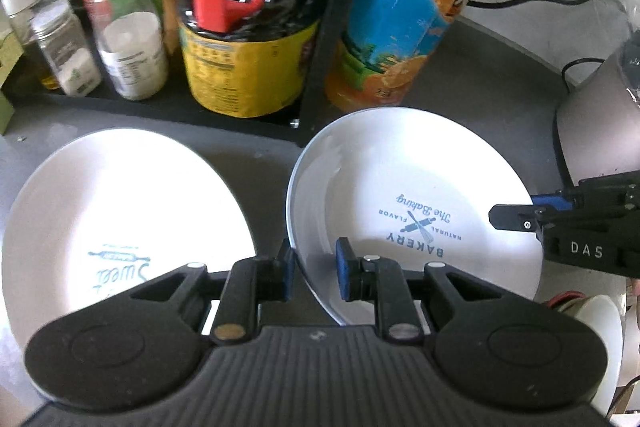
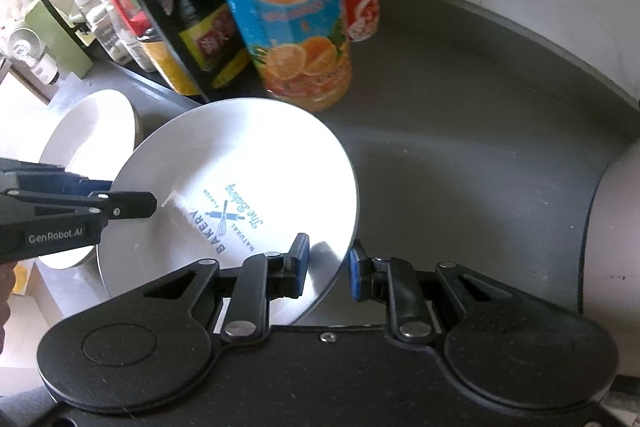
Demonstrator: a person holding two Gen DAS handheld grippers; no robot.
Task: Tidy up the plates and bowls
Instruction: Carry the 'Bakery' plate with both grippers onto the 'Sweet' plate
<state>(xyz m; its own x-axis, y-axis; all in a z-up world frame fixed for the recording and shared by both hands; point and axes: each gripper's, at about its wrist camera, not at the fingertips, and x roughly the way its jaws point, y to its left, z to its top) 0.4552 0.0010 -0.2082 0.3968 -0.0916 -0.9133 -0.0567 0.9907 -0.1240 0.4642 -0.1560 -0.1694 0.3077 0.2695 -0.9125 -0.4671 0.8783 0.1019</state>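
Here bakery plate (image 1: 416, 187) rim between both hand-held grippers' open jaws.

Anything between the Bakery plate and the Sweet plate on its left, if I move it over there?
Nothing visible does: only bare counter separates the Bakery plate from the Sweet plate. Both grippers already straddle its rim.

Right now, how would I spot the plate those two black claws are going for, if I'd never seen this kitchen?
Find the tall orange juice bottle on the dark counter. Directly in front of it sits a white plate, its rim between the fingers of both the left gripper and right gripper. Unlike the neighbouring plate printed "Sweet", this one reads "BAKERY".
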